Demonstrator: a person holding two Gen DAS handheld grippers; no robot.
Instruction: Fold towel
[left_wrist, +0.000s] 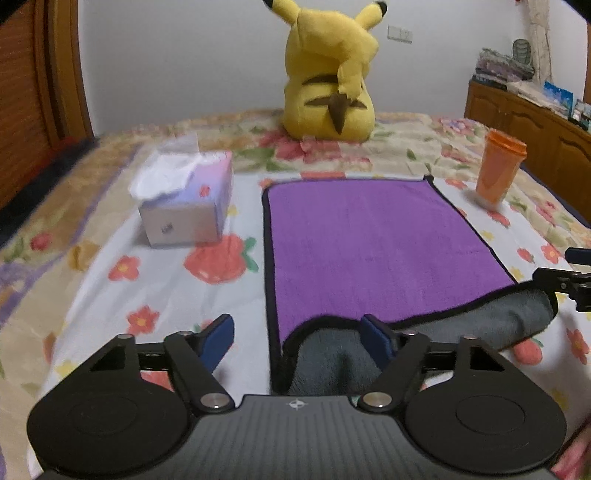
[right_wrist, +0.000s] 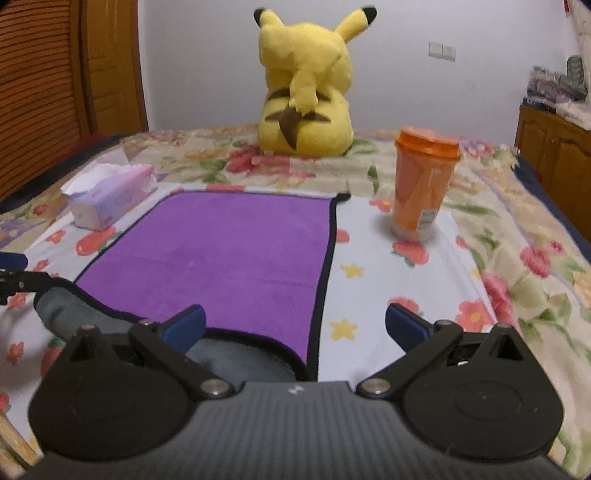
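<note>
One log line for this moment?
towel: near edge turned up, grey showing | left gripper: open | right gripper: open

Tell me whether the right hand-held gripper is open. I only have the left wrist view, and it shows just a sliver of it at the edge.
Observer: Yes, open. In the right wrist view the right hand-held gripper has its jaws spread wide and grips nothing.
Operator: Where is it relative to the towel?
Observer: It straddles the near right corner of the towel. One finger is over the turned-up grey edge and the other is over bare bedsheet.
Operator: Is there anything on the orange cup I can't make out?
Observer: The orange cup has a white label low on its side.
</note>
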